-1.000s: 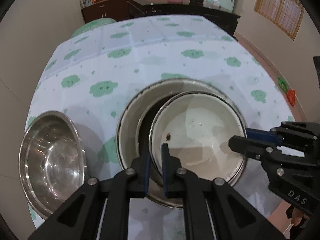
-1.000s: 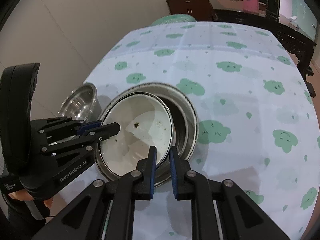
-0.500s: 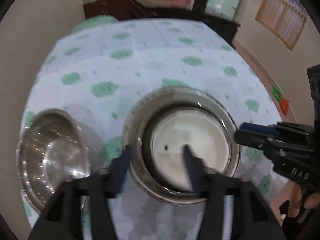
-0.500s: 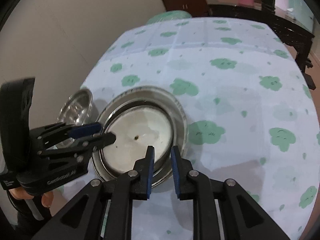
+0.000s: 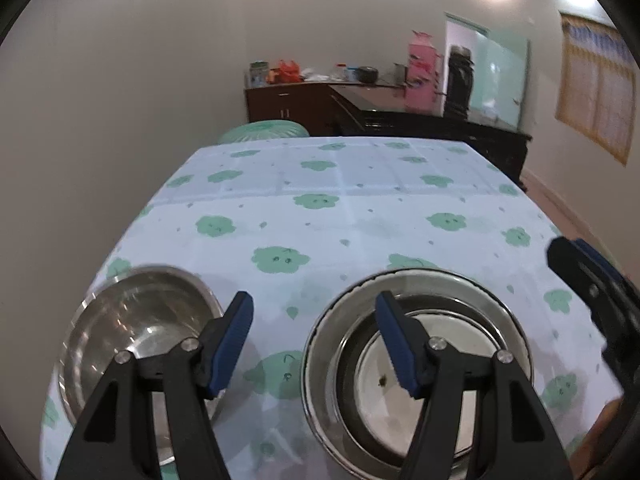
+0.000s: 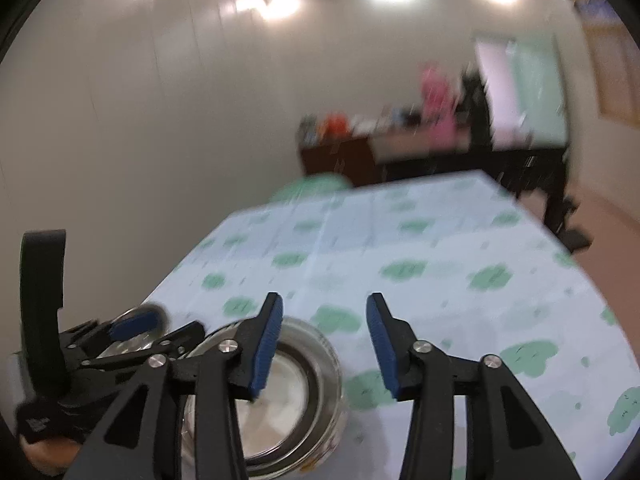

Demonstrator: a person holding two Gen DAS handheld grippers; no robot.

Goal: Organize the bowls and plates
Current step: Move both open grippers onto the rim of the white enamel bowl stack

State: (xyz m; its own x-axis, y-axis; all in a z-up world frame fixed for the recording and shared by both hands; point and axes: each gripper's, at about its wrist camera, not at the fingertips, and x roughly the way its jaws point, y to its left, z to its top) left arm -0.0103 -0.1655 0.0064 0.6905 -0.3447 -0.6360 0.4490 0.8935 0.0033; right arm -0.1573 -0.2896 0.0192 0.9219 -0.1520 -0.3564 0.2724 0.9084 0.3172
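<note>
Both grippers hang empty: left gripper parted, right gripper opening. White plate lies flat, mouth up, inside steel bowl, partly hidden by fingers.

Left gripper open; right gripper opening, empty.

Black claw arms, blue pads, silver screws.

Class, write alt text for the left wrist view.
The open left gripper hangs over a cloud-print tablecloth, holding nothing. A white plate sits inside a steel bowl; another empty steel bowl stands to its left.
</note>
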